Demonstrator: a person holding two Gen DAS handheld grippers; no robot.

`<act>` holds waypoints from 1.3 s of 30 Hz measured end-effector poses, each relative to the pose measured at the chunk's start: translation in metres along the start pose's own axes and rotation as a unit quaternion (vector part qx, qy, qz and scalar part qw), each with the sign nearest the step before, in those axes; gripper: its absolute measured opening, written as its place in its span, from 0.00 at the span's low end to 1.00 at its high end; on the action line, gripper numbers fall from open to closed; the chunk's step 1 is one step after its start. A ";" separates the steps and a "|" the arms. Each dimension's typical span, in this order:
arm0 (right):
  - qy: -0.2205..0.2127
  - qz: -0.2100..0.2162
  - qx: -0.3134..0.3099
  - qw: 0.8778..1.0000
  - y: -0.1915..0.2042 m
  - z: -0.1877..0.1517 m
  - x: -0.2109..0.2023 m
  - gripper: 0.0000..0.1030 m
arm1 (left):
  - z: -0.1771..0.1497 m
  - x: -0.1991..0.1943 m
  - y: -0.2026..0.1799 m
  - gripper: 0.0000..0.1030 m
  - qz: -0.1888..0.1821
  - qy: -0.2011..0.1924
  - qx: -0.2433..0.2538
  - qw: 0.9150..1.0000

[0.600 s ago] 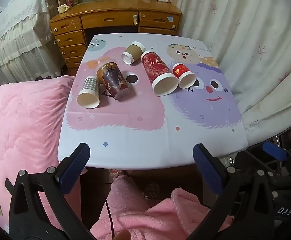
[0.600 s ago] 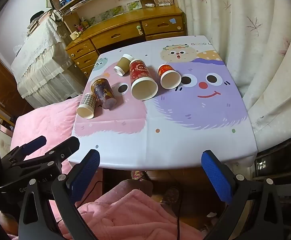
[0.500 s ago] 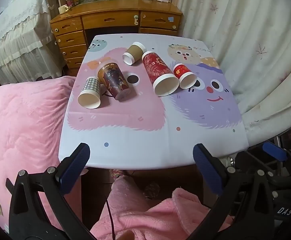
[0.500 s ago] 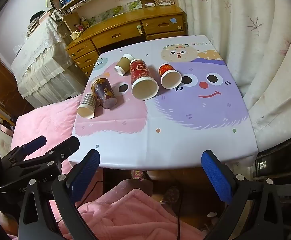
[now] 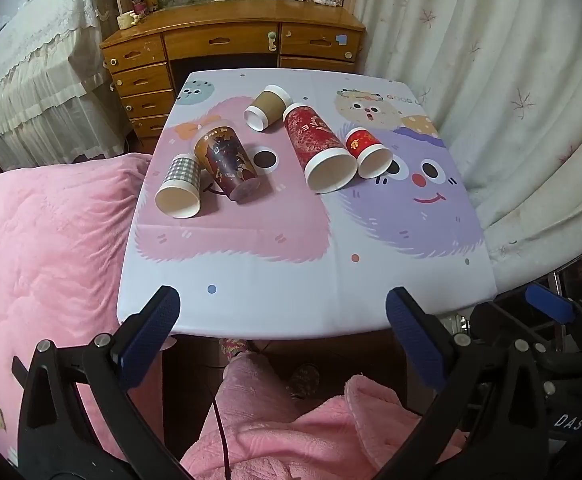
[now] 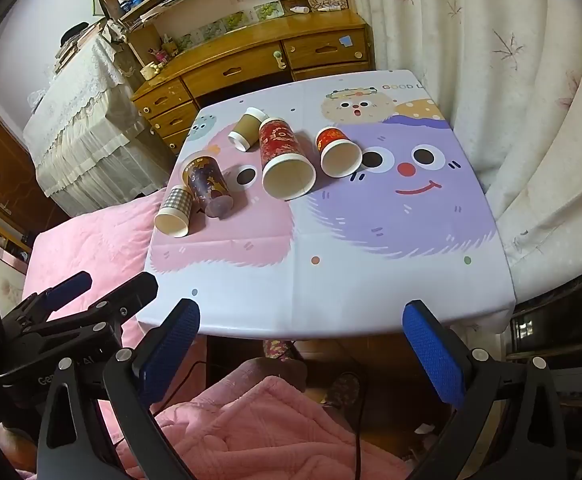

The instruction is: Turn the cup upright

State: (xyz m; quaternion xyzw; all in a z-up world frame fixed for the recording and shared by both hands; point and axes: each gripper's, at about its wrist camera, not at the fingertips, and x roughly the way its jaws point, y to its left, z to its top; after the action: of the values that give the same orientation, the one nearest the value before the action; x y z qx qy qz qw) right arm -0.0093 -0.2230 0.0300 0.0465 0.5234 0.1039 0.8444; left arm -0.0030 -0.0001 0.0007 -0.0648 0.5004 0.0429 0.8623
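Paper cups, five of them, lie on their sides on the bench, which is covered by a cartoon-printed cloth. Which one the task means cannot be told. A tall red paper cup lies near the middle with its open mouth facing the camera. Just beside it on the right is a short red paper cup, and behind it a brown paper cup with a white rim. Toward the left edge a dark patterned cup lies bottom-forward, seemingly touching a small checked paper cup.

Both tools hang at the near edge, well apart from every cup. The left tongs are spread wide and empty; the right tongs are likewise spread and empty.

Nothing is gripped yet, so this looks like the approach step. The next move calls for choosing one cup, reaching forward over the bench, closing lightly across its wall without crushing it, then rotating it so the base lands flat. A pink blanket lies to the left of the bench.
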 end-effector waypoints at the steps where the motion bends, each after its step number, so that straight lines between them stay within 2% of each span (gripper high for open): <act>1: 0.001 0.001 0.000 1.000 0.000 0.000 0.000 1.00 | 0.000 0.000 0.000 0.99 0.000 -0.001 0.000 1.000; 30: -0.004 0.006 0.002 1.000 -0.005 0.001 -0.003 1.00 | 0.007 -0.007 -0.011 0.99 0.007 -0.007 0.000 1.000; 35: 0.014 0.010 0.003 1.000 -0.005 -0.003 0.000 1.00 | 0.004 -0.005 -0.008 0.99 0.005 -0.006 -0.010 1.000; 39: 0.011 0.011 0.009 1.000 -0.002 0.004 0.006 1.00 | 0.003 -0.002 -0.005 0.99 0.008 -0.006 -0.011 1.000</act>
State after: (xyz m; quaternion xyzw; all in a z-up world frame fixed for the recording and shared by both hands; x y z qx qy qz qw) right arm -0.0028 -0.2238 0.0260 0.0583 0.5334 0.1092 0.8368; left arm -0.0008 -0.0042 0.0046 -0.0702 0.4956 0.0554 0.8640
